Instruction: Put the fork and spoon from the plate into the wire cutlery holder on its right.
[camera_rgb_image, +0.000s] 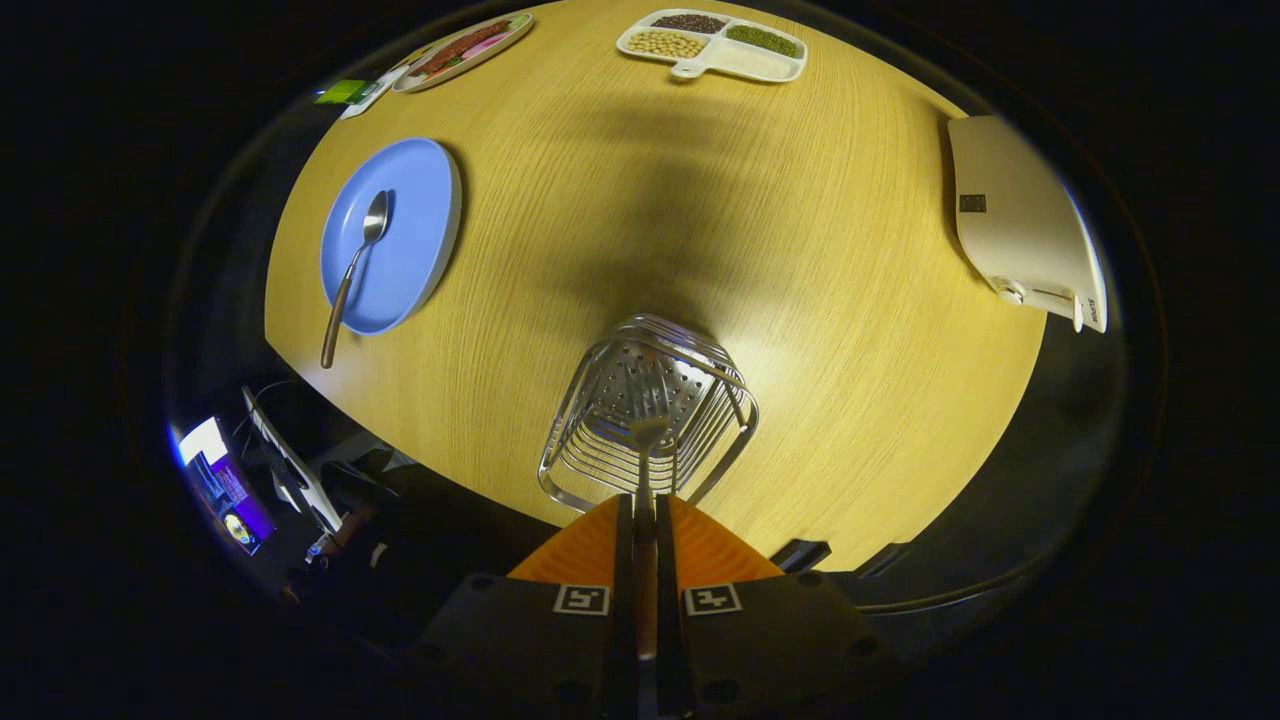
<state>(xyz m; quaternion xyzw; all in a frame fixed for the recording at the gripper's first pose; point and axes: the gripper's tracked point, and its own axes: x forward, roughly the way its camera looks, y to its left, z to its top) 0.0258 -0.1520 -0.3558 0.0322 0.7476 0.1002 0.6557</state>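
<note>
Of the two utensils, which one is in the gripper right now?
The fork: the gripper is shut on its handle, tines hanging over the wire cutlery holder. The spoon lies on the blue plate.

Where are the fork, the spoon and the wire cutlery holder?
fork (650, 400): gripper view, on its tines, over the holder.
spoon (376, 218): gripper view, on its bowl, on the blue plate.
wire cutlery holder (560, 455): gripper view, on its near wire wall.

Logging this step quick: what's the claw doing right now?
Claw: closed on the fork, held tines-down over the wire cutlery holder. The spoon lies on the blue plate.
</note>
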